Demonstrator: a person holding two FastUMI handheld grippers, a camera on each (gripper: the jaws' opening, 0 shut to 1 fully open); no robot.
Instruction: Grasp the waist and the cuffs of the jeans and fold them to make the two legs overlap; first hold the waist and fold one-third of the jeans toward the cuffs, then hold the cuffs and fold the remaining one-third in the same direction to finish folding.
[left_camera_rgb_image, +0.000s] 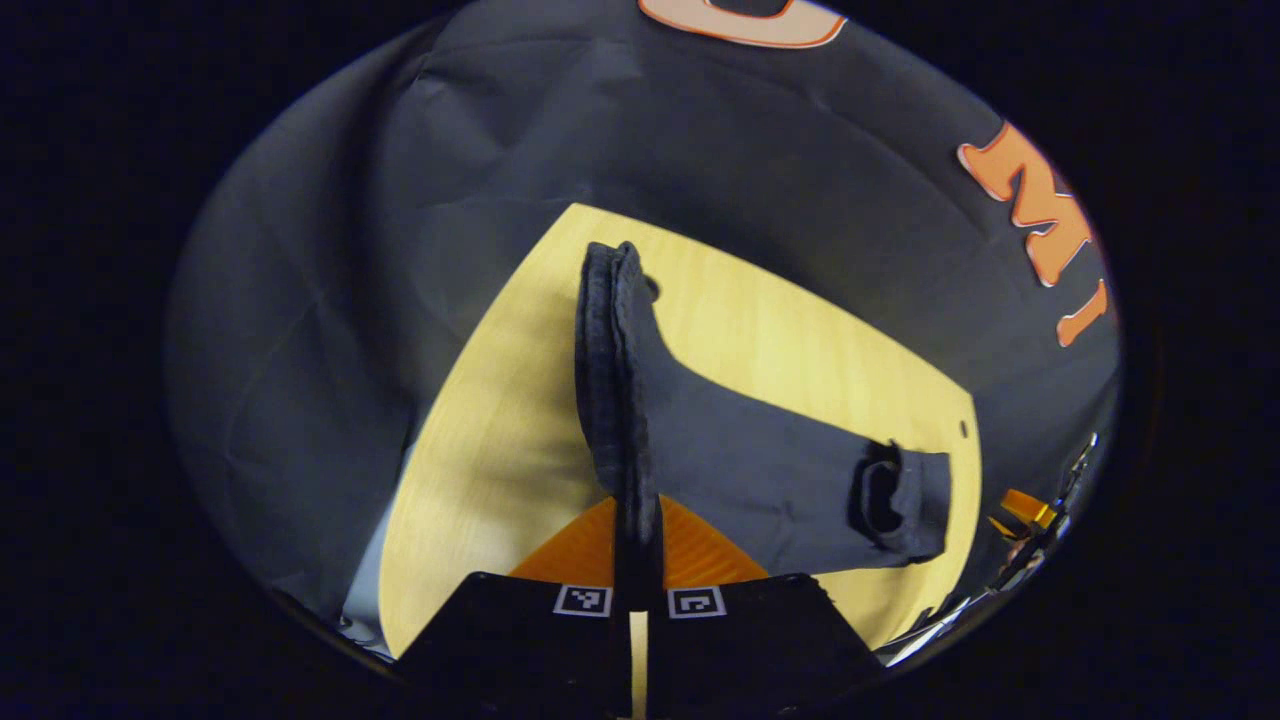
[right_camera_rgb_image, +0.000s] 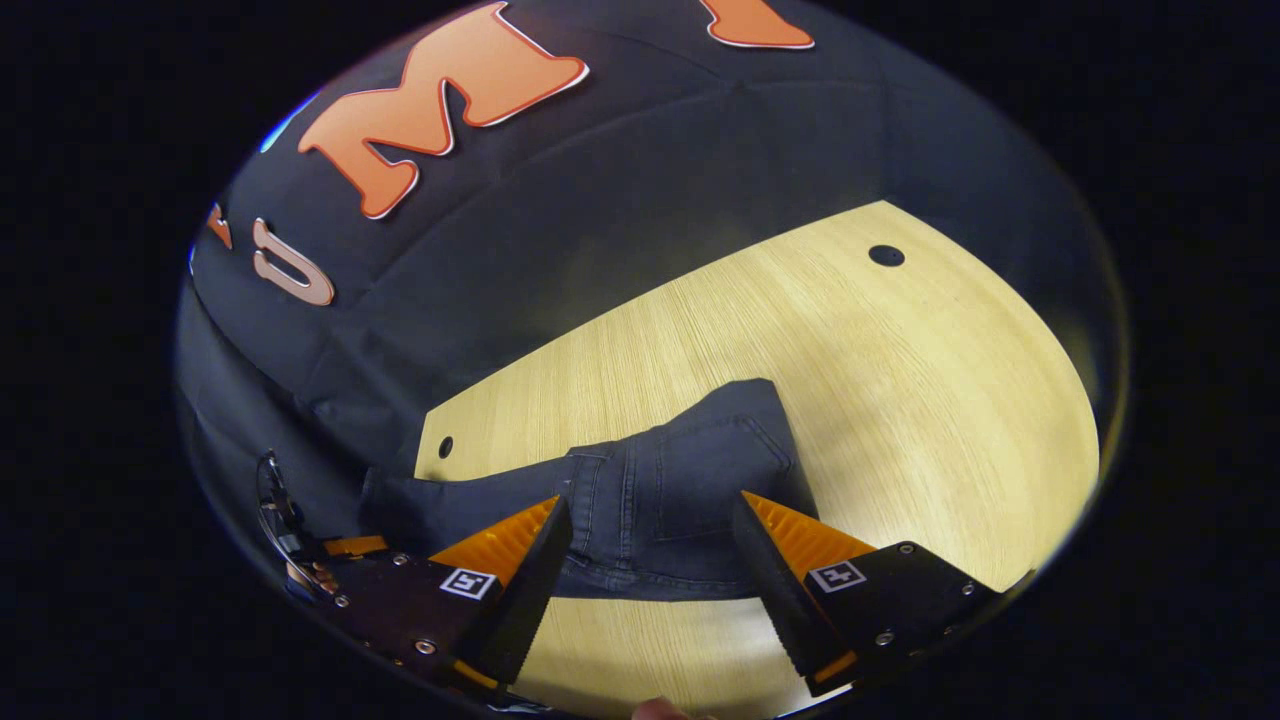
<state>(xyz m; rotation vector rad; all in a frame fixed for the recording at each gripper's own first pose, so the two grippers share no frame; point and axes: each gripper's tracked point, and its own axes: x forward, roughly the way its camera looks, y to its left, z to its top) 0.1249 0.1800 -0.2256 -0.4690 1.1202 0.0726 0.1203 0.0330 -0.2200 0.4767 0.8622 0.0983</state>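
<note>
a: where are the jeans (left_camera_rgb_image: 760, 460)?

b: they lie on the light wood table (left_camera_rgb_image: 500, 440). they are dark, and in the left gripper view one end is lifted up off the wood. the rest runs off to the right and stays flat.

a: what is the left gripper (left_camera_rgb_image: 638, 585) doing?

b: its two fingers are pressed close together with a thick fold of the jeans pinched between them. the cloth stands up like a tall ridge right in front of the camera. i think it is the cuff end, but the fold hides it, so i am not sure.

a: and the far end in that view?

b: it has a dark round opening and sits near the right edge of the table, close to a small hole (left_camera_rgb_image: 963, 428) in the wood.

a: what about the right gripper (right_camera_rgb_image: 650, 535)?

b: its fingers are spread wide, one on each side of the jeans. they are low over the cloth, but they do not squeeze it. between them you can see a back pocket (right_camera_rgb_image: 715, 470) and the waist part.

a: anything else?

b: in the right gripper view the table has two small dark holes, one far off and one near the left corner. the black cloth wall (right_camera_rgb_image: 620, 200) stands behind the table.
</note>
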